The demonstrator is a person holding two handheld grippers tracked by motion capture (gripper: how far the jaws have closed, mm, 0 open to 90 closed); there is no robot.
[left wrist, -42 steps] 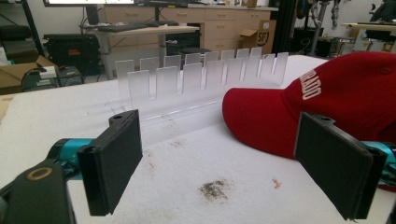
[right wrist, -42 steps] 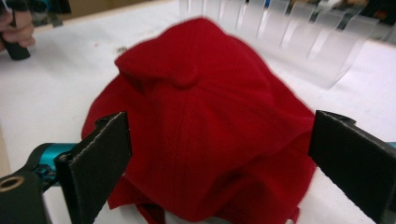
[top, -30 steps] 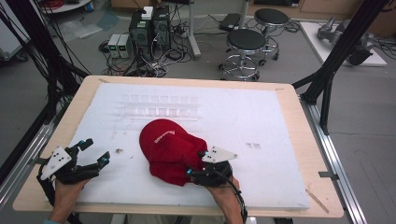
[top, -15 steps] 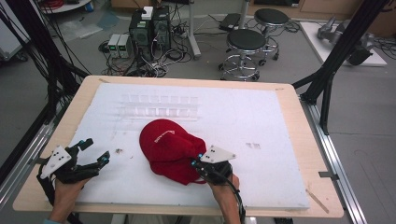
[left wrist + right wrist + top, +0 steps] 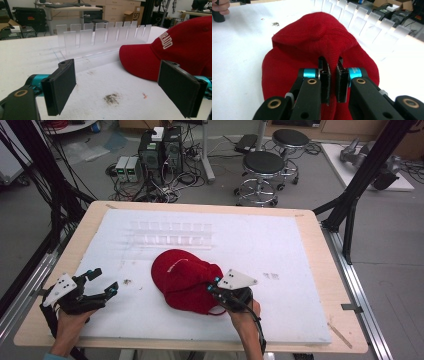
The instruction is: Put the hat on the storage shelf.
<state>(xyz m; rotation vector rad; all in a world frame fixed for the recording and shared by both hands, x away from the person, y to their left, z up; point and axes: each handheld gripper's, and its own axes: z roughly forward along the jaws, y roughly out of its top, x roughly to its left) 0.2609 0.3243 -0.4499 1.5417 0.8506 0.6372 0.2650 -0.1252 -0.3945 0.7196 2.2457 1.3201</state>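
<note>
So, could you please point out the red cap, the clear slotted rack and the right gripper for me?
red cap (image 5: pixel 182 277), high view, on the crown.
clear slotted rack (image 5: pixel 100 37), left gripper view, on a middle divider.
right gripper (image 5: pixel 332 75), right gripper view, between the fingertips pinching the cap's fabric.

Red cap (image 5: pixel 186 279) with white lettering, crumpled crown-up on white mat
</note>
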